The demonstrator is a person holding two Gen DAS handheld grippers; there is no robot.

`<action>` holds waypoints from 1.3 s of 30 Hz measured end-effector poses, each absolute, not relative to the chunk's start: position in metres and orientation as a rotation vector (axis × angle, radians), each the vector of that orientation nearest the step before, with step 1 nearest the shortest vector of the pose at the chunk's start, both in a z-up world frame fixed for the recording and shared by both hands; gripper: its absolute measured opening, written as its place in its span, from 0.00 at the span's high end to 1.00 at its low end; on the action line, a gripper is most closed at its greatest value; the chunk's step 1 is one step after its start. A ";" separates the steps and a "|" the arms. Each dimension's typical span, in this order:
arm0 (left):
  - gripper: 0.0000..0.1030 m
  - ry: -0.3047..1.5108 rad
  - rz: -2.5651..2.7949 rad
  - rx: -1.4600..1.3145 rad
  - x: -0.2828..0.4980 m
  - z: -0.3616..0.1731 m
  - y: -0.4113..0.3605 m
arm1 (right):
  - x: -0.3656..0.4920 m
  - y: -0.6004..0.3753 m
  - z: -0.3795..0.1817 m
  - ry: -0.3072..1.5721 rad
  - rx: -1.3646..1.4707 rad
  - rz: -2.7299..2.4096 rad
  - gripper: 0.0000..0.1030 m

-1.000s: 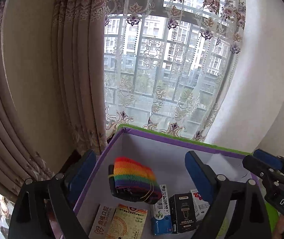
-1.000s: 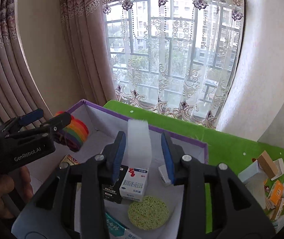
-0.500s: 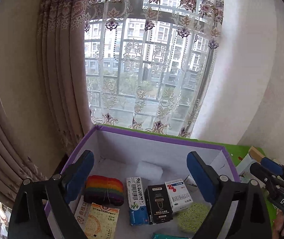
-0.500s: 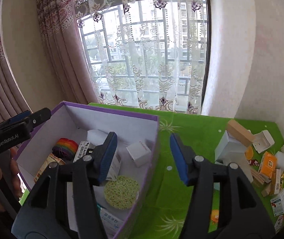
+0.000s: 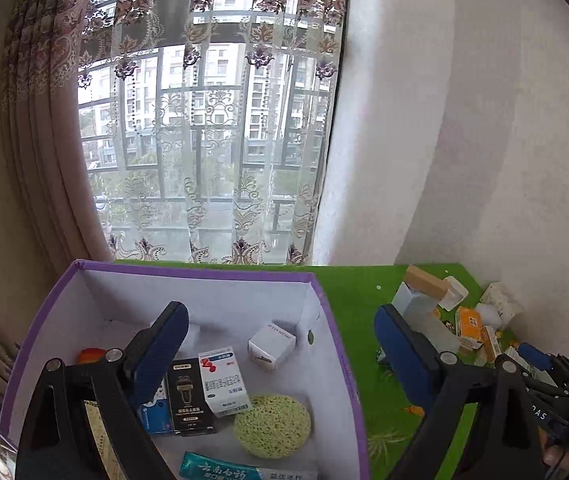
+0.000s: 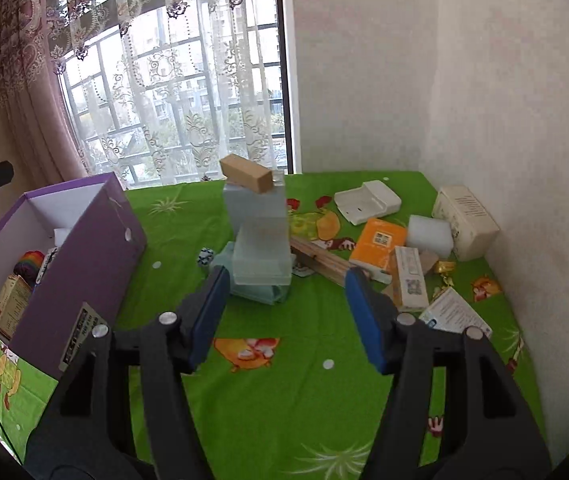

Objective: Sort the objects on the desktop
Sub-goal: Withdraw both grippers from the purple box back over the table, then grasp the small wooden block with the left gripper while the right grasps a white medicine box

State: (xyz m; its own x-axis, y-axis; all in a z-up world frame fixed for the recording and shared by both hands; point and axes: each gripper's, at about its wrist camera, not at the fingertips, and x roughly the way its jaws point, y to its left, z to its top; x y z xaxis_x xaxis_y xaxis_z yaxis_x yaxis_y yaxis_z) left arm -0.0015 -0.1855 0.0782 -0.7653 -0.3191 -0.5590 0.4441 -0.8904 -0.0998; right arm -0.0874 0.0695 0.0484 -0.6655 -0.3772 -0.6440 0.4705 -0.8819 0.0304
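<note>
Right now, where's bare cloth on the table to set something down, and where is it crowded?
Free: the green cloth in front of the right gripper, and the strip between the purple box and the stacked translucent containers. Crowded: the corner by the wall, around the orange box and foam block.

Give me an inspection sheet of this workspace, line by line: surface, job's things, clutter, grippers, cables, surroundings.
Surface: table under a green printed cloth.
Job's things: purple box open, holding a green sponge, a black carton, a red-and-white medicine box and a small white box.
Clutter: unsorted pile at the wall side: translucent containers topped by a tan block, orange box, white foam.
Grippers: left gripper open, over the box's right wall; right gripper open, facing the pile; both empty.
Cables: nothing seen.
Surroundings: barred window with lace curtain, white wall.
</note>
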 end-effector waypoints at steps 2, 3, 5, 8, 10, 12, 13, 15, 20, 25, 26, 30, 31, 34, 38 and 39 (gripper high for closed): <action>0.08 0.305 -2.628 0.786 -0.011 0.077 -0.171 | -0.092 0.087 0.043 0.207 0.937 -2.526 0.38; 0.08 0.300 -2.642 0.799 -0.016 0.076 -0.164 | -0.094 0.096 0.040 0.213 0.942 -2.534 0.39; 0.08 0.292 -2.662 0.825 -0.026 0.073 -0.150 | -0.099 0.109 0.034 0.233 0.956 -2.545 0.38; 0.08 0.299 -2.694 0.862 -0.041 0.067 -0.129 | -0.105 0.128 0.027 0.278 0.970 -2.567 0.38; 0.08 0.295 -2.708 0.887 -0.053 0.063 -0.115 | -0.111 0.140 0.021 0.289 0.981 -2.578 0.37; 0.08 0.306 -2.722 0.902 -0.064 0.059 -0.103 | -0.117 0.150 0.016 0.287 0.996 -2.588 0.36; 0.08 0.311 -2.729 0.905 -0.069 0.057 -0.097 | -0.120 0.155 0.013 0.282 1.004 -2.591 0.36; 0.08 0.318 -2.740 0.907 -0.081 0.054 -0.088 | -0.124 0.163 0.008 0.277 1.022 -2.593 0.36; 0.08 0.414 -2.727 0.879 -0.111 0.043 -0.080 | -0.135 0.175 -0.009 0.319 1.049 -2.592 0.36; 0.09 0.523 -2.704 0.844 -0.143 0.026 -0.076 | -0.145 0.180 -0.021 0.317 1.072 -2.558 0.36; 0.09 0.537 -2.690 0.848 -0.151 0.022 -0.074 | -0.147 0.179 -0.023 0.319 1.079 -2.549 0.36; 0.15 0.635 -2.595 0.886 -0.178 0.012 -0.079 | -0.147 0.172 -0.028 0.362 1.080 -2.517 0.36; 0.16 0.635 -2.566 0.885 -0.183 0.012 -0.080 | -0.148 0.171 -0.030 0.362 1.085 -2.508 0.36; 0.16 0.631 -2.493 0.905 -0.199 0.009 -0.081 | -0.151 0.171 -0.034 0.351 1.101 -2.494 0.36; 0.36 0.570 -2.420 0.967 -0.215 -0.002 -0.081 | -0.153 0.172 -0.038 0.338 1.119 -2.477 0.44; 0.45 0.540 -2.416 0.987 -0.217 -0.003 -0.080 | -0.153 0.173 -0.038 0.338 1.118 -2.476 0.45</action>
State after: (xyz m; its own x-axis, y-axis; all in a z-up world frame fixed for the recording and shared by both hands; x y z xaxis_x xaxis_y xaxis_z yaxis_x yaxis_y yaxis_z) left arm -0.2171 -0.0799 -0.0032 -0.6297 -0.2742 -0.7268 0.5574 -0.8112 -0.1769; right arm -0.1525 0.1726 -0.0379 -0.5993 -0.2585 -0.7576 0.4522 -0.8903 -0.0539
